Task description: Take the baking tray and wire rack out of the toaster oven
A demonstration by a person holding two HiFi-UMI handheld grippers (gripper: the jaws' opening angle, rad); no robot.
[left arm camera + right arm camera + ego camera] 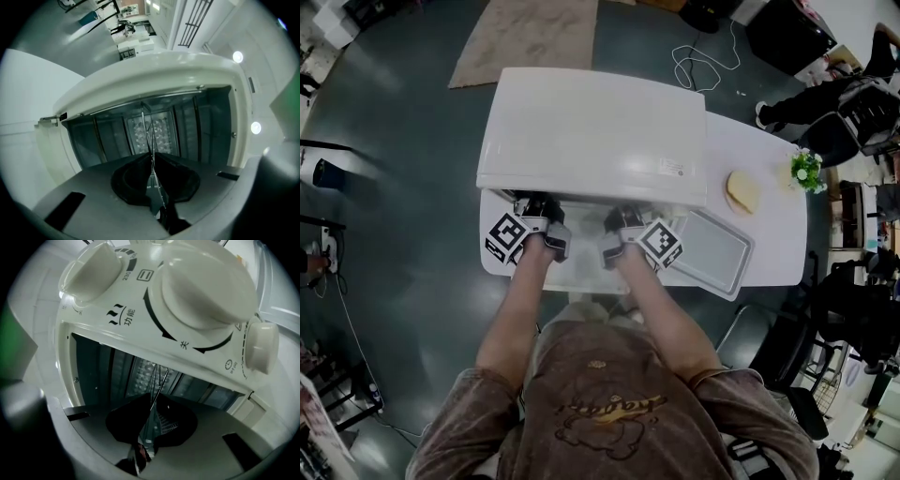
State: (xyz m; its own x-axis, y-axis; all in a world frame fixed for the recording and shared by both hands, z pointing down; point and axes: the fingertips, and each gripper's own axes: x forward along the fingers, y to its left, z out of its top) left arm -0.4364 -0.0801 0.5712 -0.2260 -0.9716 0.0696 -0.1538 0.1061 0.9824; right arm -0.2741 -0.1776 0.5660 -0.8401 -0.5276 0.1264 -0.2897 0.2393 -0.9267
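Head view: the white toaster oven [595, 131] sits on the desk [769, 234] with its door dropped open toward the person. The baking tray [712, 251] is already out, lying flat on the desk just off the oven's right side. The left claw [539, 223] and right claw [630, 228] are both poked into the oven's mouth, one toward each end of the opening, so neither hand is nearer than the other.

Left gripper view: the claw is pinched shut on a thin wire of the wire rack [149, 136]. The wire runs right between the dark pads, and the rest of the rack reaches straight ahead into the oven's cavity.

Right gripper view: same deal under the oven's knobs [206, 287]. The pads are clamped on the rack's front wires, with the rack stretching back toward the oven's rear wall.

So the rack is still inside the oven and lies dead ahead of both claws. Its front edge probably spans the mouth from one claw to the other, so the coming move looks like an even pull straight out of the oven toward the person
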